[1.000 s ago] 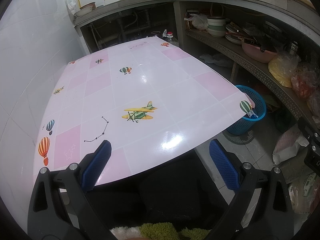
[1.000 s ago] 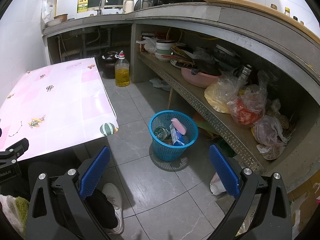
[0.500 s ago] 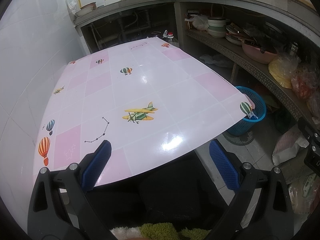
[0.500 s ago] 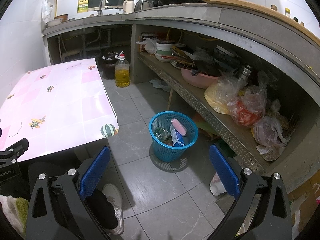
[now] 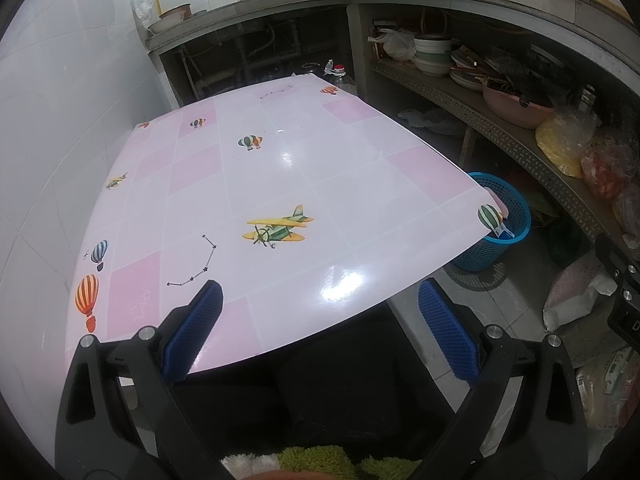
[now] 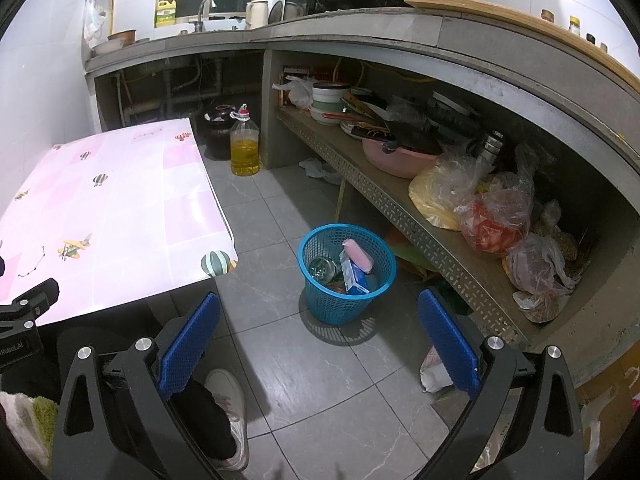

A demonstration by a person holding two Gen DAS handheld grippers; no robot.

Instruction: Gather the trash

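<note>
A blue plastic basket [image 6: 347, 276] stands on the grey floor tiles beside the table corner. Inside it lie a pink item [image 6: 359, 255], a blue and white carton [image 6: 353, 276] and a round metal lid [image 6: 322, 269]. My right gripper [image 6: 318, 344] hovers open above the floor just short of the basket, nothing between its blue pads. My left gripper [image 5: 320, 330] is open over the near edge of the pink table [image 5: 280, 184], also holding nothing. The same basket [image 5: 502, 226] peeks out past the table's right corner in the left wrist view.
The tabletop [image 6: 112, 208] carries only printed balloons and planes. A long shelf [image 6: 400, 200] on the right holds bowls, pans and filled plastic bags. An oil bottle [image 6: 244, 148] and a dark jar [image 6: 218, 130] stand on the floor behind. A person's shoe [image 6: 228, 404] is near my right gripper.
</note>
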